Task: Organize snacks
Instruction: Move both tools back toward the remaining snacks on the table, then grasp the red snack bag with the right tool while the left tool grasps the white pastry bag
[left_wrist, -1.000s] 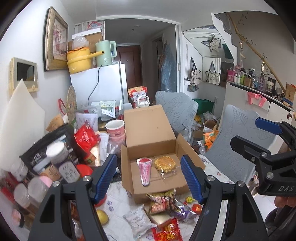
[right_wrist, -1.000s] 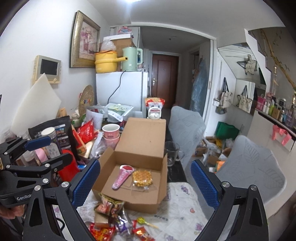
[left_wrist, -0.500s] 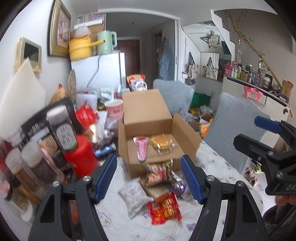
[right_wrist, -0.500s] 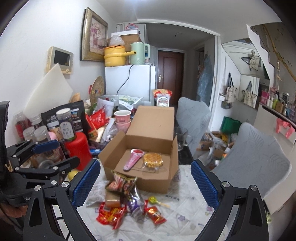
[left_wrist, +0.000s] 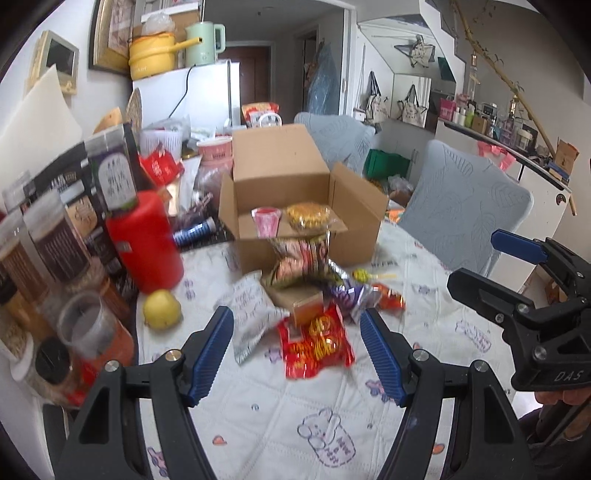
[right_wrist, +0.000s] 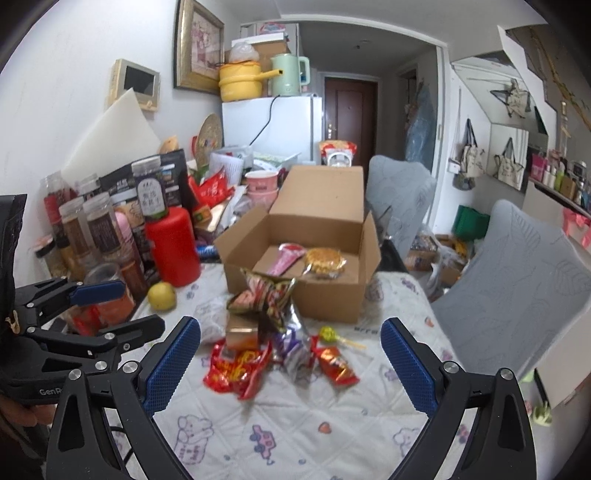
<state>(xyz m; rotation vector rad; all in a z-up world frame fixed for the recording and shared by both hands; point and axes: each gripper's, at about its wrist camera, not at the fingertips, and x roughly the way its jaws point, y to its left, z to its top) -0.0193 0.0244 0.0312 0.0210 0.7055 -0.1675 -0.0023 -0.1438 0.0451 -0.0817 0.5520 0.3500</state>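
quilted table (left_wrist: 280, 413) bare up front | snack pile (left_wrist: 314, 310) mid-table | both claws (left (left_wrist: 297, 350), right (right_wrist: 291, 365)) agape, empty

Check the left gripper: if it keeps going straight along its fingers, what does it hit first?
Most likely the red snack packet, centred between the open left gripper fingers on the quilted cloth. Depth is unclear.

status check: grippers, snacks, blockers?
Left gripper and right gripper open, empty. Loose snack packets piled before open brown cardboard box; two snacks inside. Yellow lollipop alongside; nothing blocking.
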